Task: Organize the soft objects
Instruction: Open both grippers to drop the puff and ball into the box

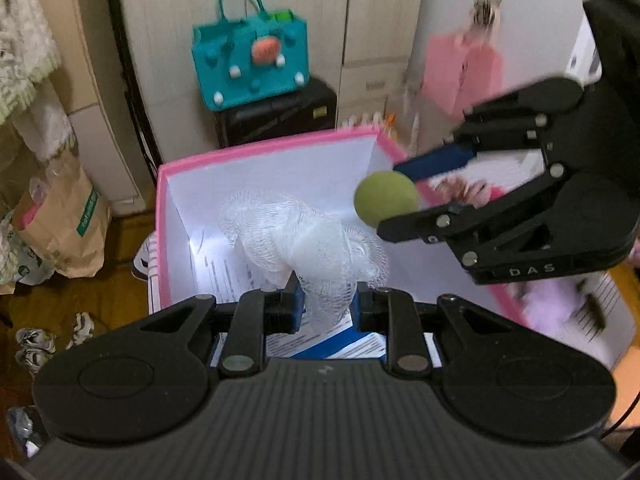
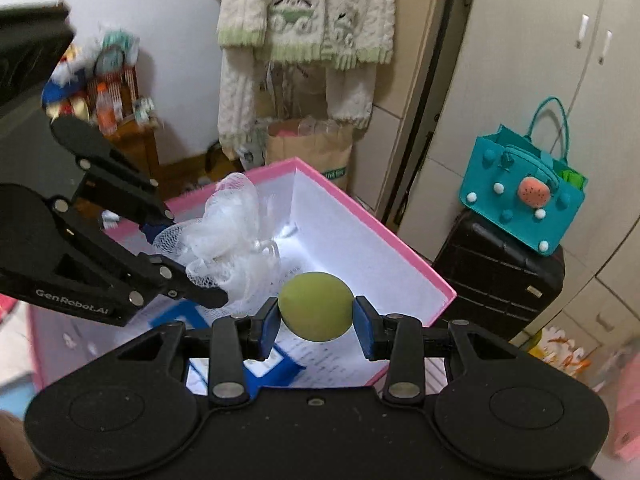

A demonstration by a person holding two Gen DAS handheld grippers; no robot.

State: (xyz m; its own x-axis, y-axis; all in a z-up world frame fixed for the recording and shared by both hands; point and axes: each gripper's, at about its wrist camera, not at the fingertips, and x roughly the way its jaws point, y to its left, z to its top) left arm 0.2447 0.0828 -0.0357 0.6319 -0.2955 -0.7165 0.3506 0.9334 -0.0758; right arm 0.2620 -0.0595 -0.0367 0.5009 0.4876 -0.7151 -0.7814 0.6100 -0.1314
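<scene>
The green ball (image 2: 315, 306) sits clamped between the blue pads (image 2: 269, 326) of the right gripper (image 2: 316, 320), pinched across its middle and held above the open pink box (image 2: 400, 240), over the near right part of its white interior. Beside it, to the left, the white mesh puff (image 1: 304, 236) hangs from the left gripper (image 1: 326, 306), whose pads squeeze a narrow neck of netting while the loose bulk billows forward over the box's middle. Both loads are therefore already above the box mouth, apart from each other, neither resting on the floor of the box as far as can be judged; printed papers and a blue card lie in the bottom beneath them. The relation that matters is vertical: the box cavity lies straight below each tool, so the likely next move is a short lowering and an opening of the fingers, with little sideways travel. The ball is nearer the box's right wall, the puff nearer its centre. The ball would probably roll once freed, and the netting may snag on a pad. Beyond the box stand a teal bag (image 2: 524, 204) on a black suitcase (image 2: 500, 284), a brown paper bag (image 1: 68, 224) and hanging knitwear (image 2: 304, 12).
</scene>
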